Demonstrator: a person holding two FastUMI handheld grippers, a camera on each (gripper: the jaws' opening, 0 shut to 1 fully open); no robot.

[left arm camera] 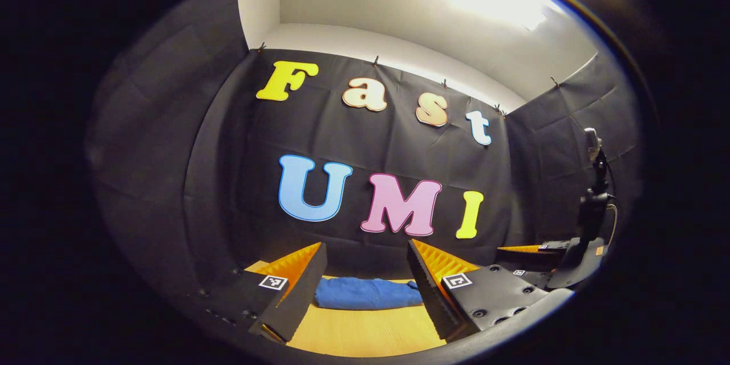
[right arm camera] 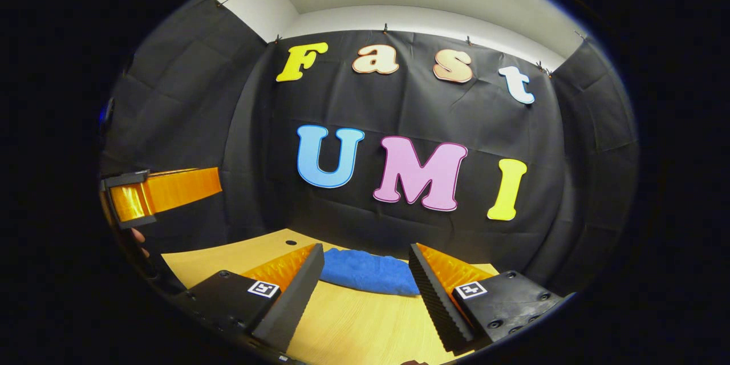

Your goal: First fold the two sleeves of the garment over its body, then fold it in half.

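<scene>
Both grippers hang above the bench, spread wide and holding nothing — left gripper (left arm camera: pixel 365 291), right gripper (right arm camera: pixel 365 291). Between each pair of fingers lies the blue garment (right arm camera: pixel 368 272), bunched at the far edge of the wooden bench (right arm camera: pixel 353 325) — against the black wall.

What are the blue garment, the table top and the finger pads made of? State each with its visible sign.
Blue garment: soft cloth, probably fleece or terry, judging by its matte, nubbly surface and rumpled heap.
Table: light wood or wood-look laminate, smooth with a faint straight grain.
Finger pads of the right hand-held gripper: dark, matte, ribbed, probably rubber or foam; the orange backing looks like glossy plastic.
</scene>
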